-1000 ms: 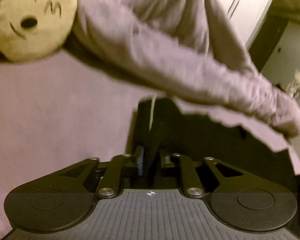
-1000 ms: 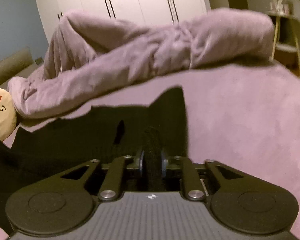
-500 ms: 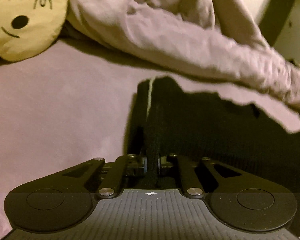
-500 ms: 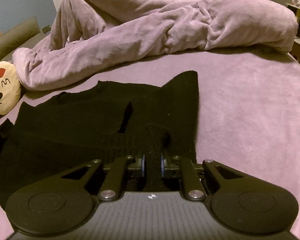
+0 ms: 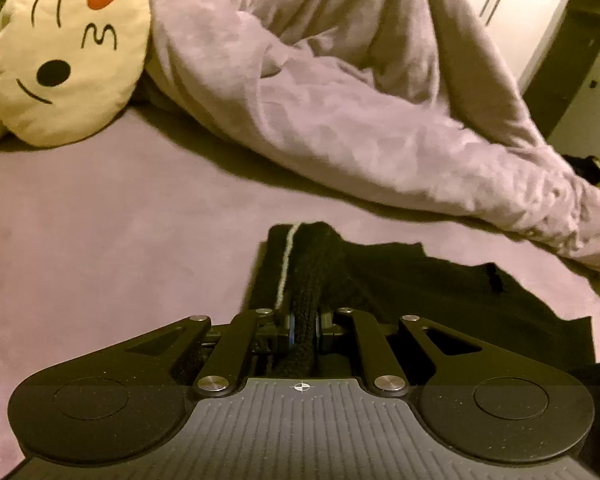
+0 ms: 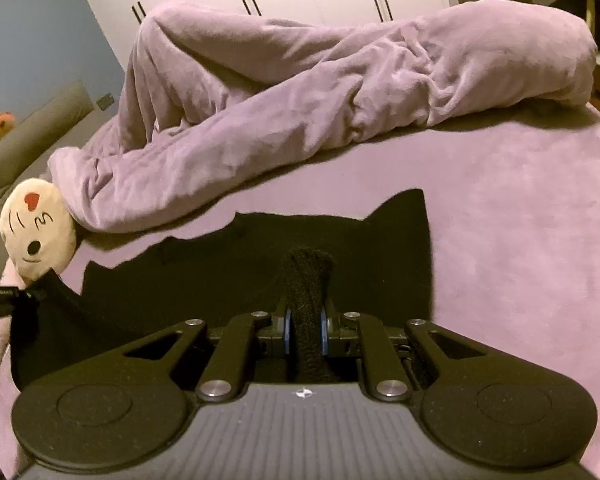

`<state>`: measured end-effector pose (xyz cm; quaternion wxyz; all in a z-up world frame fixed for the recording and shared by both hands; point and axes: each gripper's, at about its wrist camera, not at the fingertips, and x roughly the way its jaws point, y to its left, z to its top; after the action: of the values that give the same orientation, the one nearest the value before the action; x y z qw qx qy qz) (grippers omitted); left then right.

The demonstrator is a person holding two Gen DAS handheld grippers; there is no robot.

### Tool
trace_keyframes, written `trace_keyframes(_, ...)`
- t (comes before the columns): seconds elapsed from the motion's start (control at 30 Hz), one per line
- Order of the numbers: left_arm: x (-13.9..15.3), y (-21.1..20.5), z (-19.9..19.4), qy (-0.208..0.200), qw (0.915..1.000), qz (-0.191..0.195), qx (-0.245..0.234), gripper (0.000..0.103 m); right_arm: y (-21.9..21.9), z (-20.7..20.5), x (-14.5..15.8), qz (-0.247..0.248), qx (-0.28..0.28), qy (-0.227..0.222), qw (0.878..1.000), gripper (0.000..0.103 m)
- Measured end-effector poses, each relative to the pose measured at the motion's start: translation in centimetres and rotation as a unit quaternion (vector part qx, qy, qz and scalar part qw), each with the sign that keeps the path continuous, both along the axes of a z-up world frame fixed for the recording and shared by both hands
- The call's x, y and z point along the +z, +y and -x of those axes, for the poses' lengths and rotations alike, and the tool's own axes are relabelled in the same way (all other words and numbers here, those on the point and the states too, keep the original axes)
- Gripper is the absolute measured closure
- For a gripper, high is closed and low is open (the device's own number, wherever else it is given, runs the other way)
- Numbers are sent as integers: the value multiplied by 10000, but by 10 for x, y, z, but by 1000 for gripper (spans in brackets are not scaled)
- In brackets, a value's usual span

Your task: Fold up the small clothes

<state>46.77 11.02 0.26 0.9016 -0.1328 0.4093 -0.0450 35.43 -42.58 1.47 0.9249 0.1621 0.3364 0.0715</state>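
The black knit garment lies spread on the mauve bedspread just ahead of both claws, each of which has a bunched fold of its near edge pinched between the pads. The left gripper is clenched tight on a thick roll of the knit, with a pale stripe running along the fabric just to the left of its jaws. The right gripper grasps a similar tuft at the opposite corner; its jaws have just been closing, with cloth between them. Holding two corners of one edge at once looks meant to keep that edge straight, so it can be carried over the rest of the garment for a fold. By count: one garment, two grippers, one rumpled mauve blanket heaped beyond the garment, and one round cream cushion with a heart and a winking face, far off to the left of the left claw.
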Motion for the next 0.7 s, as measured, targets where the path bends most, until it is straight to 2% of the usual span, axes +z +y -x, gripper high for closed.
trace_keyframes(0.2, -4, -2, -11, 231, 9996, -120, 47, 93, 3, -4, 4, 61, -41, 67, 10000, 91)
trace_keyframes(0.4, -4, -1, -20, 296, 9995, -124, 64, 93, 1, -9, 1, -37, -179, 107, 9998, 91)
trace_keyframes(0.7, 8, 11, -37, 132, 9995, 85, 281, 93, 1, -27, 7, -42, -260, -23, 9996, 91)
